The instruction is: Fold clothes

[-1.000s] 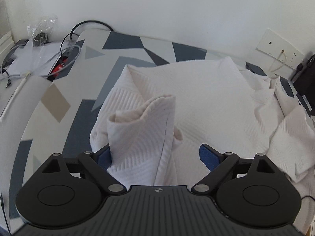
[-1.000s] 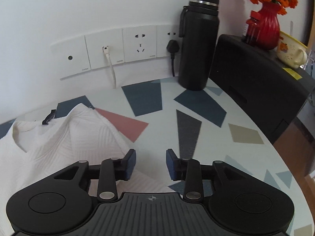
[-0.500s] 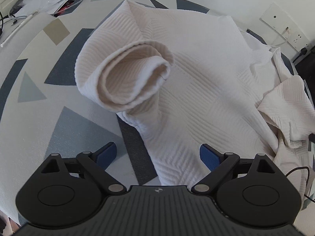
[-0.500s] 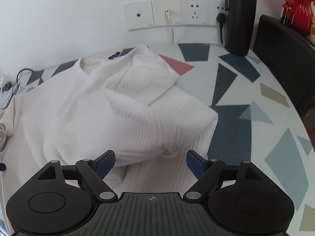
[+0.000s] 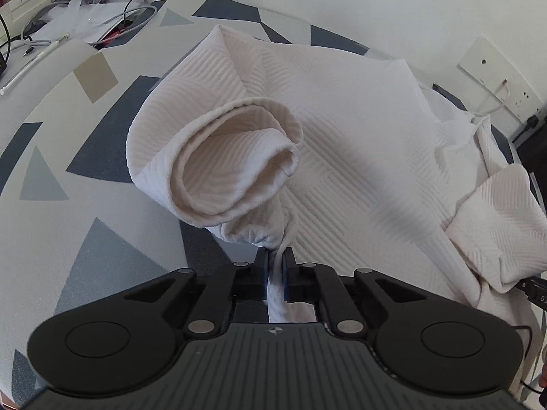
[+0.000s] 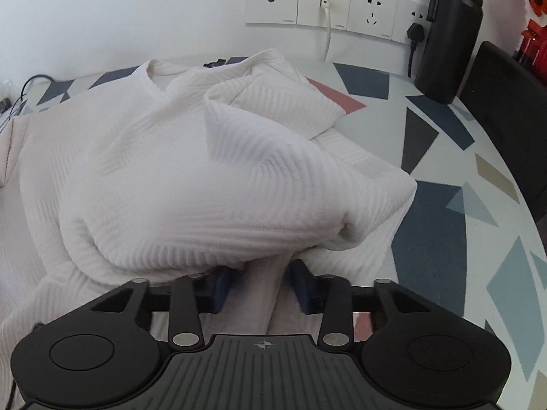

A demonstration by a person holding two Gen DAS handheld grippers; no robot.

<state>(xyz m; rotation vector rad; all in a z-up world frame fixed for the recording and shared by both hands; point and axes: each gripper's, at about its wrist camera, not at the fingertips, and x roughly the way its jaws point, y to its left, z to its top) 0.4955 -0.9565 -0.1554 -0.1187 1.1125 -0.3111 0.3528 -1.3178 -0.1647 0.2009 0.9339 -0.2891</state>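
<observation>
A white textured garment (image 5: 348,130) lies spread and rumpled on the desk (image 5: 51,109), whose top is patterned with grey, blue and tan shapes. The left hand-held gripper (image 5: 275,273) has just closed, and its blue pads now pinch a thin fold of the garment's near edge — the cloth rises straight out from between the fingers into a sleeve whose open, rolled cuff (image 5: 236,167) gapes just ahead and slightly left of it. The rest of the garment spreads away to the right and toward the wall. In the right wrist view, the right hand-held gripper (image 6: 263,287) has also just been closing; its jaws stand part-way apart with a strip of the garment (image 6: 171,157) running between them, and a bulging fold hangs over the fingertips, so I cannot tell whether the pads press on the cloth. A black bottle (image 6: 451,34) stands by the wall sockets (image 6: 324,3), well clear of the garment.
</observation>
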